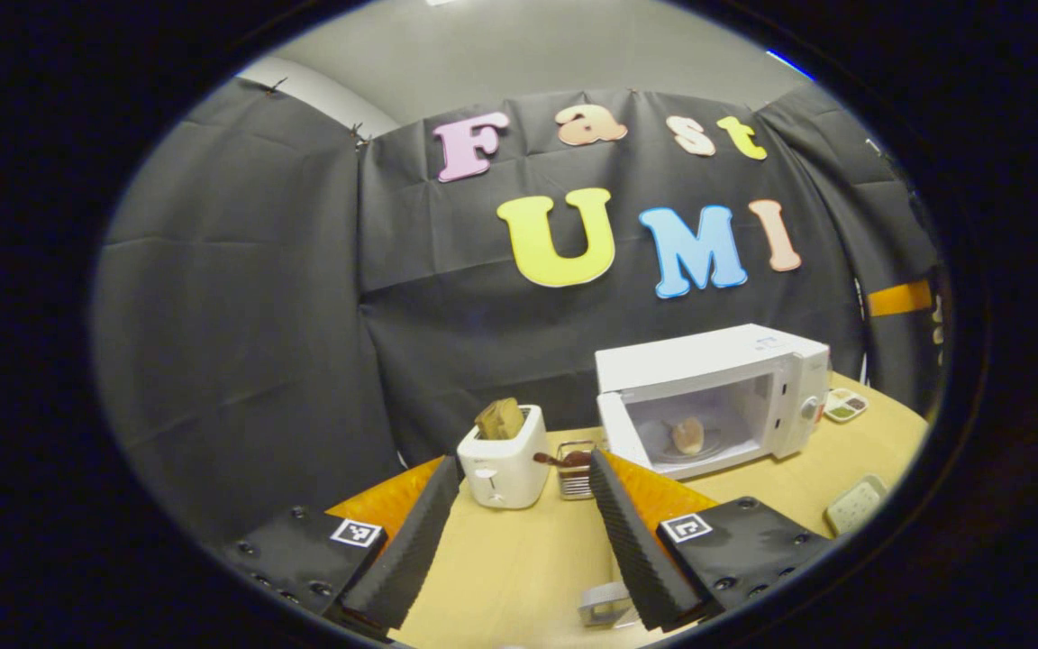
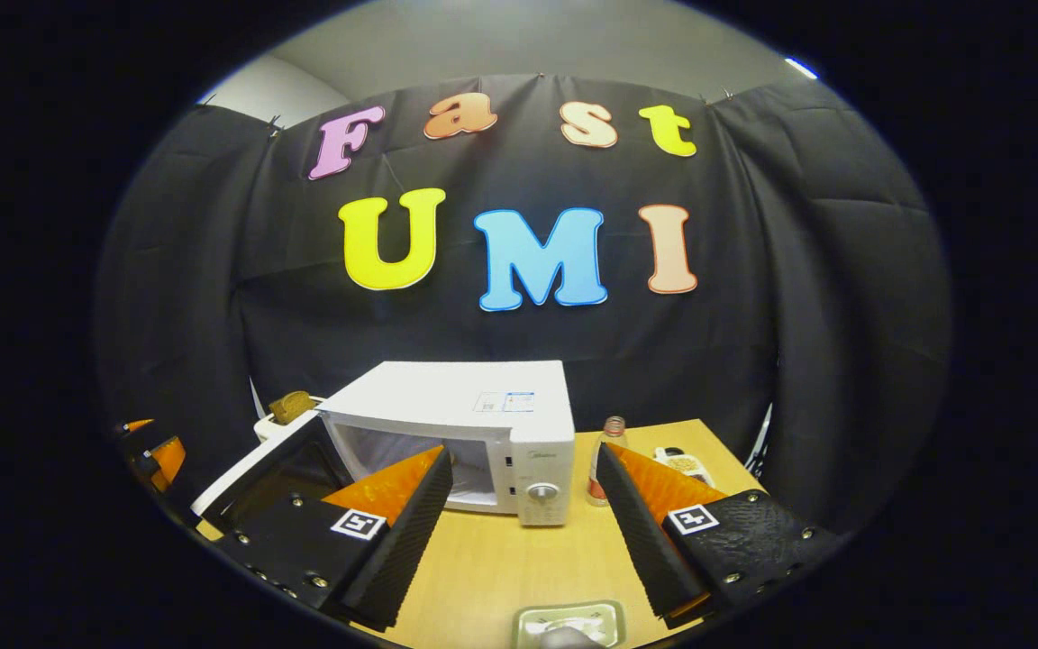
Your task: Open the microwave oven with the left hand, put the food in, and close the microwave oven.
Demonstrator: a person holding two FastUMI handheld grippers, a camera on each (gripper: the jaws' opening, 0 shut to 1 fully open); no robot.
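The left gripper hangs over the surface with jaws spread and empty, a toaster straight ahead between them. Beyond its right jaw the microwave stands open with the food on the plate inside. The right gripper, jaws also spread on nothing, faces the microwave's control panel.
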